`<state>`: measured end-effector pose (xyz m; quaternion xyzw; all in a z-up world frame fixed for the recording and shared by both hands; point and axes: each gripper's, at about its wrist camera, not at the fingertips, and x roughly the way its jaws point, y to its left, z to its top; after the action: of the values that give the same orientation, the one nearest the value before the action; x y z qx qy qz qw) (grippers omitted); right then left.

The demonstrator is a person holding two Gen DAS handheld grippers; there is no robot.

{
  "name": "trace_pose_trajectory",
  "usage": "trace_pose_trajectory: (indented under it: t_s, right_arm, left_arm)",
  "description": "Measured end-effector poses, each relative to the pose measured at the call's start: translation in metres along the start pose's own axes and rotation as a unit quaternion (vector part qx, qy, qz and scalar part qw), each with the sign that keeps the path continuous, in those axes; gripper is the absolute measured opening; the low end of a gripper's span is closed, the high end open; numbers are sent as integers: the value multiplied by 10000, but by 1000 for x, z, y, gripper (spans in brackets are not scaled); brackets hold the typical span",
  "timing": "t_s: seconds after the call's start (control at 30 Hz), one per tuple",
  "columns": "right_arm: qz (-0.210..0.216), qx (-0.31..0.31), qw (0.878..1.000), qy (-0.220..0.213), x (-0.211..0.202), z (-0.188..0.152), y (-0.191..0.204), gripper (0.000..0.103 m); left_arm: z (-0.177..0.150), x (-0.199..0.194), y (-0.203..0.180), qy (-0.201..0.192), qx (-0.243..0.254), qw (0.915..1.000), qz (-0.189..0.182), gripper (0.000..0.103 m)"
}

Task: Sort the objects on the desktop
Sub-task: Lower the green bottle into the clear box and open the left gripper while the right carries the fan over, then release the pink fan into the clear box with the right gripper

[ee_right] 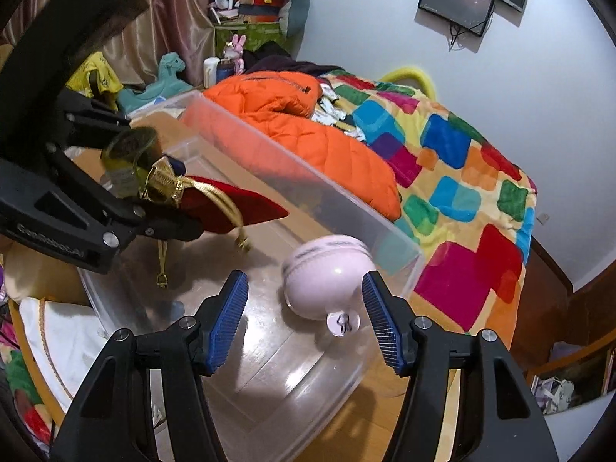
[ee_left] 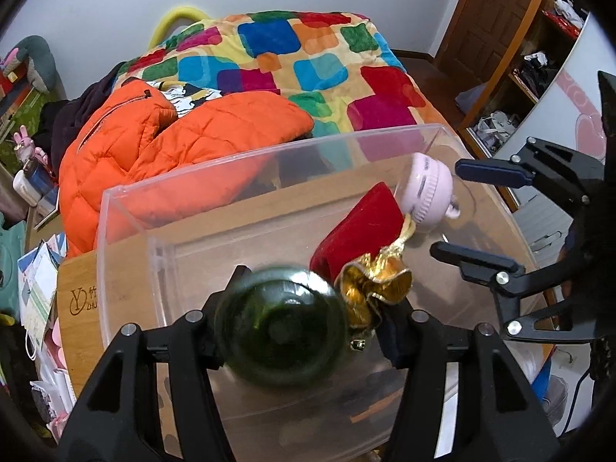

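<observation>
My left gripper (ee_left: 304, 327) is shut on a green glass bottle (ee_left: 281, 327) together with the gold-lined mouth of a red velvet pouch (ee_left: 358, 227), held over the clear plastic bin (ee_left: 127, 208). In the right wrist view the bottle (ee_right: 127, 150) and the pouch (ee_right: 231, 204) hang from the left gripper (ee_right: 154, 192) above the bin (ee_right: 308, 188). My right gripper (ee_right: 304, 315) is open, and a pale pink round gadget (ee_right: 327, 281) sits blurred inside the bin just ahead of its fingers. The pink gadget (ee_left: 427, 188) and the right gripper (ee_left: 477, 215) also show in the left wrist view.
The bin stands on a wooden desk (ee_left: 81, 308). Behind it is a bed with an orange quilted jacket (ee_left: 154, 142) and a colourful checked blanket (ee_left: 308, 57). Cluttered bags and papers (ee_left: 38, 281) lie left of the desk. A wardrobe (ee_left: 512, 61) stands at the right.
</observation>
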<state>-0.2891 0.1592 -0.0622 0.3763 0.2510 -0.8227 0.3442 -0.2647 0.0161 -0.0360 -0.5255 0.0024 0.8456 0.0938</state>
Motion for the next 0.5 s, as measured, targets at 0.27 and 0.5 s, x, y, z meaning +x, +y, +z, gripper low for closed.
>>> trace_pose_trajectory:
  t_s: [0.27,0.5]
  right_arm:
    - [18,105,9999,63,-3,-1,1,58]
    - [-121,31,9999,-20,-19,-2,10,60]
  left_arm:
    - [-3,-12,-7,-191,199,9996,57,73]
    - [-6,-24,-7,-294,221,9993,70,74]
